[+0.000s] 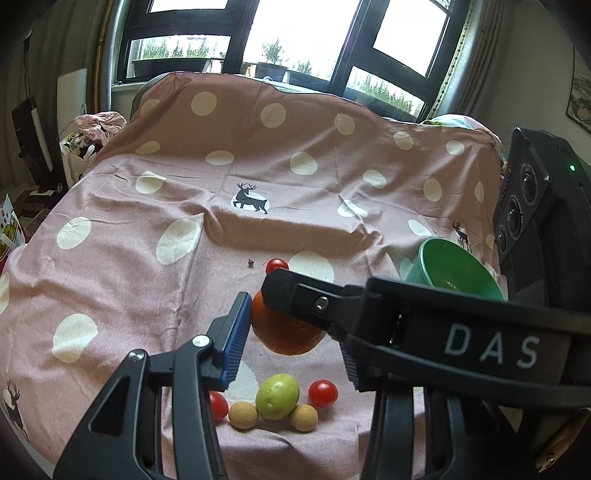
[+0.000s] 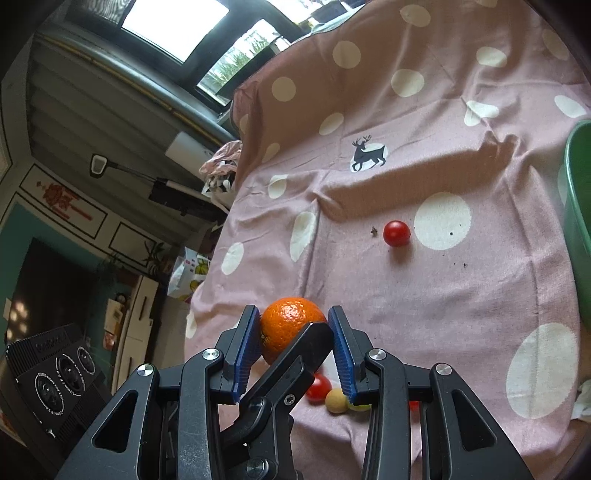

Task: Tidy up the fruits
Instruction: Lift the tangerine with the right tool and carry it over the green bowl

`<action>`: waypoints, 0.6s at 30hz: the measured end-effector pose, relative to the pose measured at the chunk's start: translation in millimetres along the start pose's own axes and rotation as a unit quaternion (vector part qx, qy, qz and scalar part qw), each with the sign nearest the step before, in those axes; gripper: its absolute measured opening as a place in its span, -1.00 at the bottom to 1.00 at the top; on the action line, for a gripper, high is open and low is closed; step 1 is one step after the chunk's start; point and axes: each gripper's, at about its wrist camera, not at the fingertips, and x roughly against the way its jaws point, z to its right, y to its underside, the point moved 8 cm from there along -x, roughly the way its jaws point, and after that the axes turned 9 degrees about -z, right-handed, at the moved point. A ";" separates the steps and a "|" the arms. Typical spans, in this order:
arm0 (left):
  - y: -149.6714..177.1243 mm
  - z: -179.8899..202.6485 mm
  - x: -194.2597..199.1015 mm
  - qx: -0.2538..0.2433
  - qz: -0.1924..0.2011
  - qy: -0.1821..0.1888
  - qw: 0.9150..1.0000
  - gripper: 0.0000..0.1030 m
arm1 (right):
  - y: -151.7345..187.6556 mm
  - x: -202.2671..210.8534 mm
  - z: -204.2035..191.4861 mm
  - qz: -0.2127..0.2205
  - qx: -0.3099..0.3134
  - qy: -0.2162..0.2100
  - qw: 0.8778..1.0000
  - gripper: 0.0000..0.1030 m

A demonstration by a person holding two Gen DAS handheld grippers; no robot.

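Surface: pink cloth with white dots and deer prints, draped up at the back; window beyond it.
Left gripper: closed on the orange. In its own view the blue pad lies against the fruit and the other finger is hidden. The right view shows that finger across the orange's near side.
Right gripper: clamped on the same orange, one blue pad on each side, crossing the left gripper.
Orange, count: one, between both pairs of fingers.
Cherry tomatoes, count: three. One is beyond the fingertips and two are beneath the left gripper.
Tan round fruits, count: two, under the left gripper on either side of the green fruit.
Green fruit, count: one.
Green bowl, count: one, ahead and to the right of both grippers.
Left view only: the whole lower cluster, the bowl's inside and three deer prints.
Right view only: both pads on the orange, the full far tomato and one deer print. The cluster is mostly hidden there.
Writing: "DAS" on the right gripper's body, in the left view.
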 end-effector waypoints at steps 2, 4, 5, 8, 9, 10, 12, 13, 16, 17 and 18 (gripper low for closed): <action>-1.1 4.8 3.5 -0.005 0.007 0.001 1.000 -0.16 | 0.9 5.3 -0.9 0.007 0.002 0.000 1.000 -0.21; -1.7 9.9 6.8 -0.010 0.012 0.002 1.000 -0.16 | 1.6 11.4 -1.2 0.015 0.004 -0.001 1.000 -0.21; -2.0 12.4 8.4 -0.012 0.015 0.003 1.000 -0.16 | 1.6 14.0 -1.3 0.018 0.004 -0.002 1.000 -0.21; -2.7 20.9 12.6 -0.019 0.023 0.004 1.000 -0.16 | 1.4 22.5 -0.7 0.028 0.004 -0.003 1.000 -0.21; -3.2 23.9 13.9 -0.021 0.025 0.004 0.999 -0.16 | 1.5 25.6 -0.4 0.032 0.005 -0.004 0.999 -0.21; -3.8 27.1 14.9 -0.024 0.027 0.005 0.999 -0.15 | 1.6 28.7 0.1 0.035 0.005 -0.004 0.999 -0.21; -4.5 32.4 17.1 -0.029 0.030 0.007 0.999 -0.15 | 1.9 34.8 1.0 0.041 0.006 -0.003 0.999 -0.21; -5.2 35.5 18.0 -0.030 0.032 0.008 0.999 -0.15 | 2.0 37.8 1.1 0.044 0.007 -0.002 0.999 -0.21; -7.8 43.9 19.7 -0.038 0.036 0.010 0.999 -0.15 | 1.5 47.5 2.8 0.054 0.008 -0.001 0.998 -0.21; -8.8 47.1 20.2 -0.042 0.037 0.011 0.998 -0.15 | 1.2 50.4 3.7 0.057 0.007 -0.001 0.998 -0.21; -9.6 50.7 20.4 -0.044 0.039 0.012 0.998 -0.15 | 1.0 53.5 4.9 0.061 0.005 -0.002 0.998 -0.21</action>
